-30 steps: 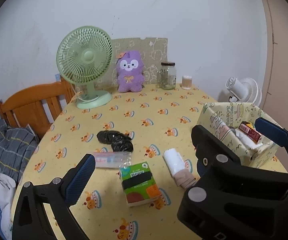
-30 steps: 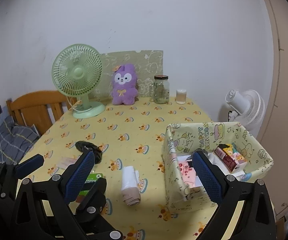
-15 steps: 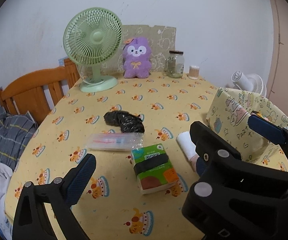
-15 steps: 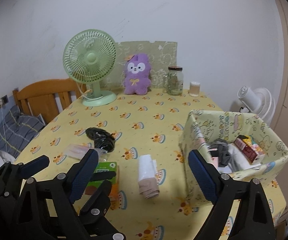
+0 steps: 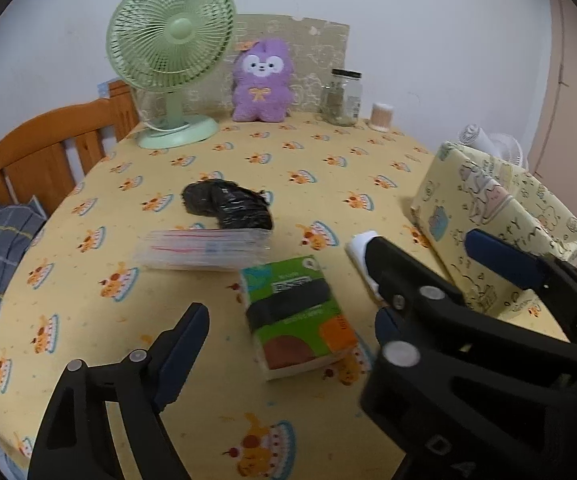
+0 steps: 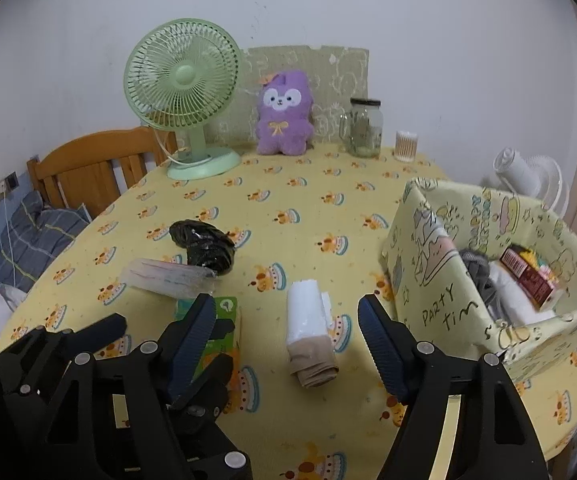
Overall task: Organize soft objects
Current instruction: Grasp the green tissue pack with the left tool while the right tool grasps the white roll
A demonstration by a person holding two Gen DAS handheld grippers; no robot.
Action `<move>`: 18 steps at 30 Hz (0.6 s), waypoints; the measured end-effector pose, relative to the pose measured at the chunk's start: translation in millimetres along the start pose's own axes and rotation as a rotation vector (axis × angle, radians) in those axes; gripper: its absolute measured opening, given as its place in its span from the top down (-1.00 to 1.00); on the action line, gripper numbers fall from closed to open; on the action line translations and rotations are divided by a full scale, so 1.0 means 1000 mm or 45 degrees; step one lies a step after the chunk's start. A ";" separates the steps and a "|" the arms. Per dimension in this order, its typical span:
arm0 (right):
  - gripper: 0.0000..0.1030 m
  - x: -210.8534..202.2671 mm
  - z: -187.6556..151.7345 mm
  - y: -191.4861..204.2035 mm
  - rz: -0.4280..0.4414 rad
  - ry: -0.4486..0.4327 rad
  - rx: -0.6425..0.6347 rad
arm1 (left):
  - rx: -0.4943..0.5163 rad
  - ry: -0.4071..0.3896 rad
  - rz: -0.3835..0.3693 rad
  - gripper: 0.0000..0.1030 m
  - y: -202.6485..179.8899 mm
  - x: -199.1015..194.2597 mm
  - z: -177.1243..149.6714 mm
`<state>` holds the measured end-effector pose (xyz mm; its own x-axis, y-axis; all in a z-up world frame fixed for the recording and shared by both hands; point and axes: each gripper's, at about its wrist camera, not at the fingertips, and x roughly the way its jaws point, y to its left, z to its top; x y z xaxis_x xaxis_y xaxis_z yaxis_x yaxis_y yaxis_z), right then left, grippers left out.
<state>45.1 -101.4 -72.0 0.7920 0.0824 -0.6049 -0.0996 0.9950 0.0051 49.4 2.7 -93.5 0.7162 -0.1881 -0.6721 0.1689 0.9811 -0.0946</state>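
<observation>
Lining up two pickups at once: left gripper (image 5: 292, 328) straddles the green tissue pack (image 5: 298, 316), right gripper (image 6: 284, 340) straddles the rolled white-and-beige cloth (image 6: 310, 338). Both sets of jaws have just been closing but stand apart, pads not touching anything, each item lying on the yellow tablecloth (image 6: 308, 216) between them. The patterned fabric bin (image 6: 448, 296) sits just right of the roll, already holding soft stuff, so I'd guess it's the drop target. A black crumpled bag (image 5: 228, 204) and clear plastic sleeve (image 5: 204, 250) lie further back, untouched. Tissue pack sits skewed, so the left grip may need squaring
</observation>
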 end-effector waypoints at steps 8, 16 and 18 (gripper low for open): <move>-0.44 0.015 -0.008 -0.011 -0.032 0.101 0.014 | 0.010 0.054 -0.013 -0.57 -0.008 0.016 -0.004; -0.44 0.029 -0.016 -0.016 -0.020 0.173 0.059 | 0.014 0.078 0.045 -0.21 -0.008 0.027 -0.008; -0.44 0.031 -0.017 -0.015 -0.001 0.183 0.066 | 0.013 0.072 0.054 -0.19 -0.007 0.027 -0.008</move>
<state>61.0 -115.0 -104.7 0.6972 0.0763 -0.7128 -0.0647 0.9970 0.0434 62.3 -8.5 -117.2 0.6836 -0.1430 -0.7157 0.1461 0.9876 -0.0578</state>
